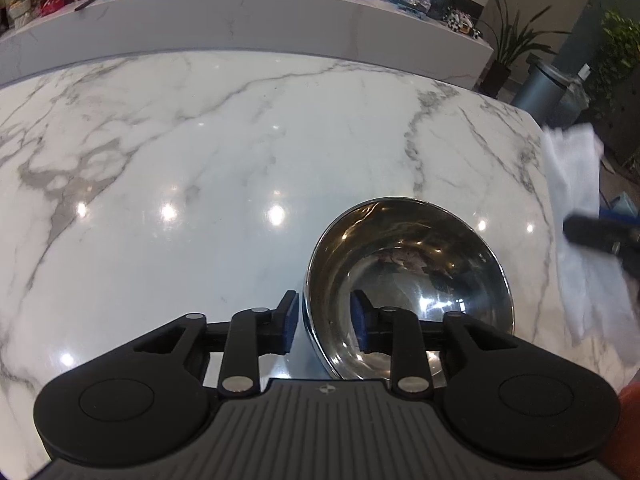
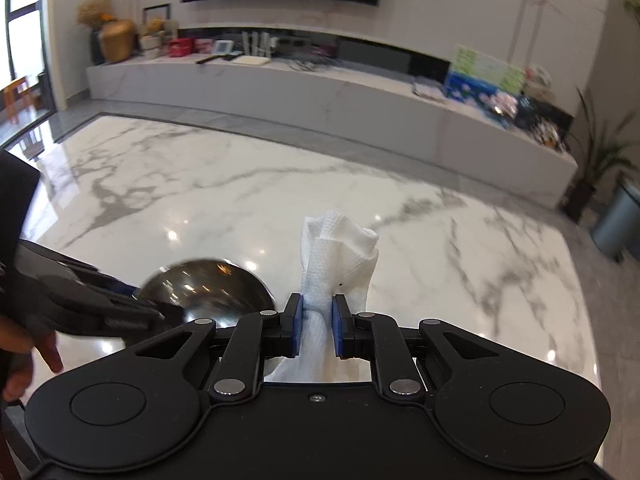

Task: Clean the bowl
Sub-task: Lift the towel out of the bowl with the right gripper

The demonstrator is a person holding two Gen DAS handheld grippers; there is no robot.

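Looking in, we saw the bowl (image 1: 408, 292) shiny; our right hand-held gripper (image 2: 316, 326) pinched the paper towel (image 2: 340, 256), and the left hand-held gripper (image 1: 324, 326) sat apart around the rim.

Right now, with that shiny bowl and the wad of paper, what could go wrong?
1. The left hand-held gripper straddles the steel bowl's rim with its pads apart from it, so the bowl is unclamped and could slide on the glossy marble table when wiped.
2. The right hand-held gripper pinches the paper towel by a narrow bunch; it might tear or slip out under pressure.
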